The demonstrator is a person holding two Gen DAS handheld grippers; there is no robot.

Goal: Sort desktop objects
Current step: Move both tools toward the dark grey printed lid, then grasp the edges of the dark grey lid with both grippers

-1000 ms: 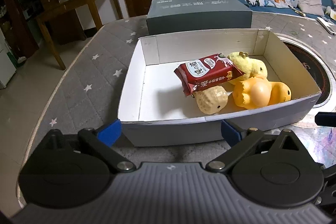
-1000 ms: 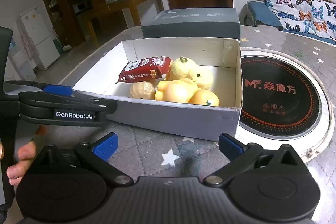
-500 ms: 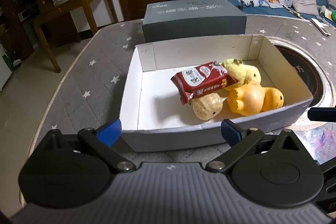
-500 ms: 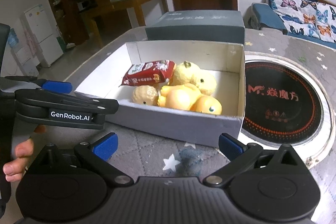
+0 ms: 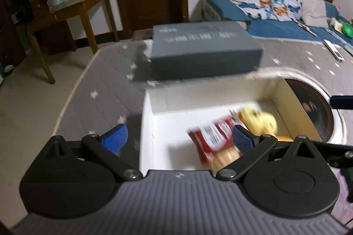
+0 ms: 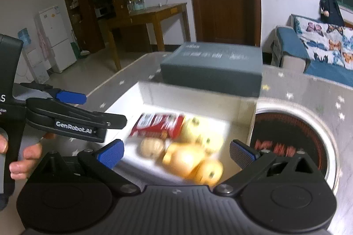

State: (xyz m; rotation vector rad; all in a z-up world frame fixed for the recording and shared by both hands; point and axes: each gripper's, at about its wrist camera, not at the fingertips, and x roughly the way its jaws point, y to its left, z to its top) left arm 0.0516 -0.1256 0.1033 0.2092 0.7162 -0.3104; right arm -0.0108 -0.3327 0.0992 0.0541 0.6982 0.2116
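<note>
Over the near wall of the white box [image 5: 147,135], the left gripper [image 5: 179,139] hung with its blue pads spread wide and nothing between them, one pad outside the box's left wall and the other above its contents. Inside the box, toward its right end, lay a red snack packet [image 5: 209,135], a pale yellow plush chick [image 5: 262,120] and a tan peanut toy [image 5: 225,157], all blurred. Behind the box, a closed grey box [image 5: 203,47] sat on the star-patterned worktop [image 5: 106,89]. Only the right wrist view showed the orange duck toy [image 6: 192,160] nearest the box's front edge, the dark induction hob [image 6: 293,135] just right of the box, and the left gripper from the side with the person's hand [image 6: 24,157] on its handle. The right gripper [image 6: 176,152] was likewise wide apart and empty, poised above the box's near edge.
</note>
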